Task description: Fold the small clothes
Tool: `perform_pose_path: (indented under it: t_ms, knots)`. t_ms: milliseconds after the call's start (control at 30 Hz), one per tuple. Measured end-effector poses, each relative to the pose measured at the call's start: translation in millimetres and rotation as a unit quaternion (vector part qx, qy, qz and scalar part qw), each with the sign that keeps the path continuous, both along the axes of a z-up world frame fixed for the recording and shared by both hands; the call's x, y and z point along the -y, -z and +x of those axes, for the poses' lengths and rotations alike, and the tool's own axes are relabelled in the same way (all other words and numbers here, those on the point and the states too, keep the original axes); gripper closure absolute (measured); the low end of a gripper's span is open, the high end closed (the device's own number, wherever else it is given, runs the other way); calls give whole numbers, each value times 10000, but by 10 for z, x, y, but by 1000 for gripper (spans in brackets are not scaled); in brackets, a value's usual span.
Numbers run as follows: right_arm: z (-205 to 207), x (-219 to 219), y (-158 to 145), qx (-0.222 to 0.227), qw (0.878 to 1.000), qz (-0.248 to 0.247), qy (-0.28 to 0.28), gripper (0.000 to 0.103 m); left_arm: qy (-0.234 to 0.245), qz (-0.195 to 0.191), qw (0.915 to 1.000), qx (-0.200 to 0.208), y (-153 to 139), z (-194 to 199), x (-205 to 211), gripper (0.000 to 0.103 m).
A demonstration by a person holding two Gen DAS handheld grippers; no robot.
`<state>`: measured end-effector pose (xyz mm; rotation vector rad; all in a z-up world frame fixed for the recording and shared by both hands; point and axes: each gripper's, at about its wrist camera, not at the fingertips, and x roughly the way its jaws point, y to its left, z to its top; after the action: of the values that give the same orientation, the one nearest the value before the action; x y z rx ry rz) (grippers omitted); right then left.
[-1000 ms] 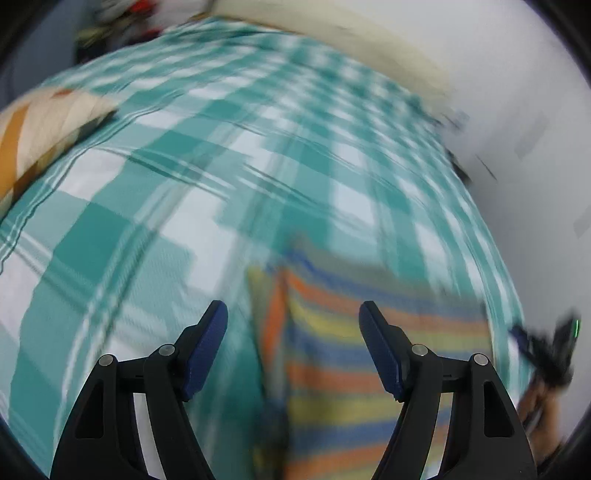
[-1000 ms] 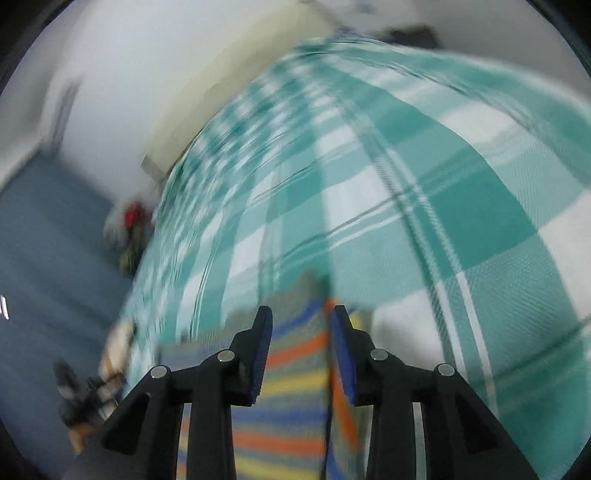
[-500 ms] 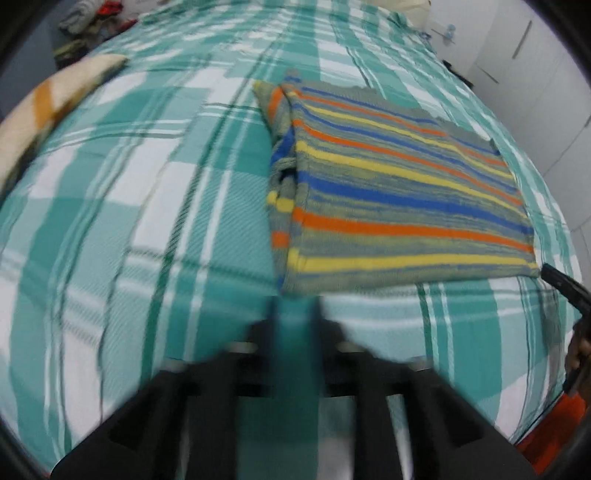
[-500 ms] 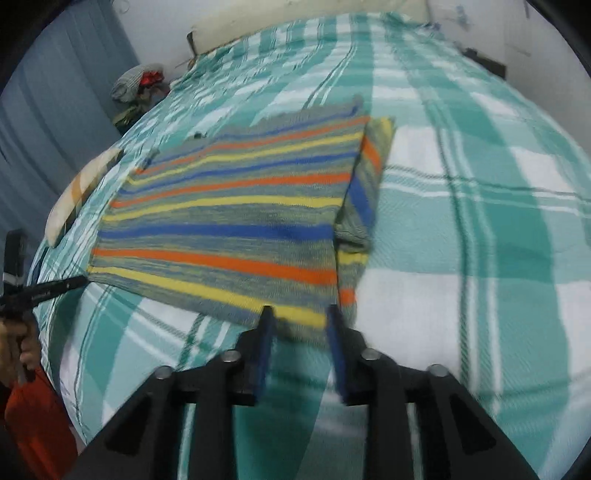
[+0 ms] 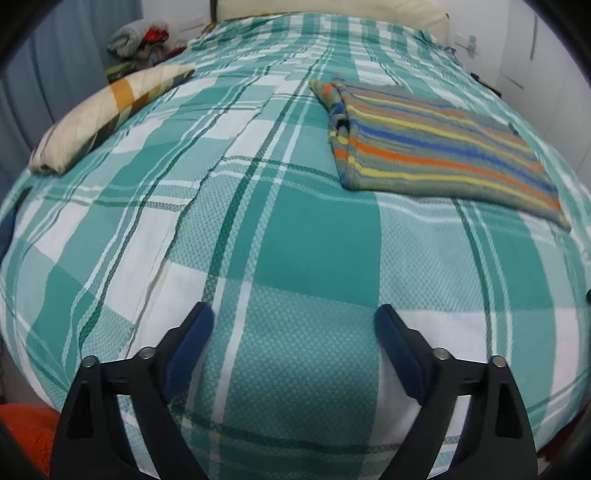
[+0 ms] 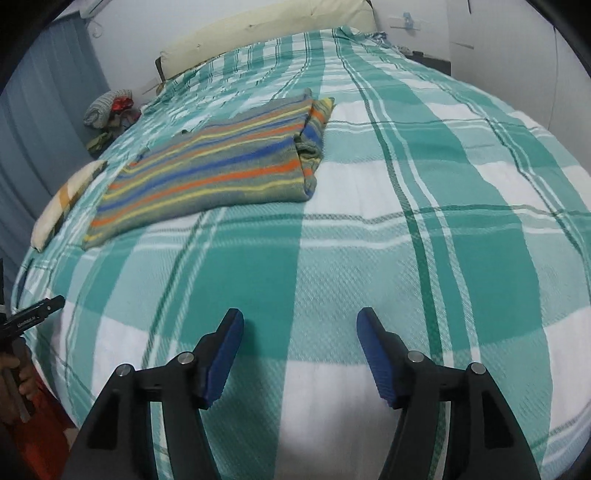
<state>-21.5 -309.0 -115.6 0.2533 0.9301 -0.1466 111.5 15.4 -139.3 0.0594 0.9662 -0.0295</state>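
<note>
The folded knit garment with grey, orange, blue and yellow stripes (image 5: 439, 147) lay flat on the bed's teal-and-white plaid cover (image 5: 295, 236), well beyond both grippers. Its bunched fold edge faced the bed's middle in the left wrist view (right side in the other view (image 6: 221, 166)). The left gripper (image 5: 294, 325) hovered over bare cover, jaws spread wide and opening, nothing between them. The right gripper (image 6: 300, 328) likewise was opening and empty. A cream quilted pillow with orange and dark bands (image 5: 107, 114) rested near the bed's edge. A heap of clothes (image 5: 138, 35) sat beyond.
</note>
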Motion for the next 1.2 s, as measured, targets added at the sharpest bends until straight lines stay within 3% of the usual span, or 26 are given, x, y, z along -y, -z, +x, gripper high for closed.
perform_pose_path:
  t_ms: [300, 600, 1200]
  knots:
    - [-48, -228, 118, -33, 9991, -428, -70, 17, 64, 199, 9998, 48, 142, -21, 67, 1]
    - [-81, -309, 238, 7, 9981, -574, -222, 7, 137, 335, 9993, 96, 182, -31, 105, 1]
    - [-73, -353, 268, -43, 9972, -690, -293, 5, 210, 459, 9987, 67, 185, -29, 134, 1]
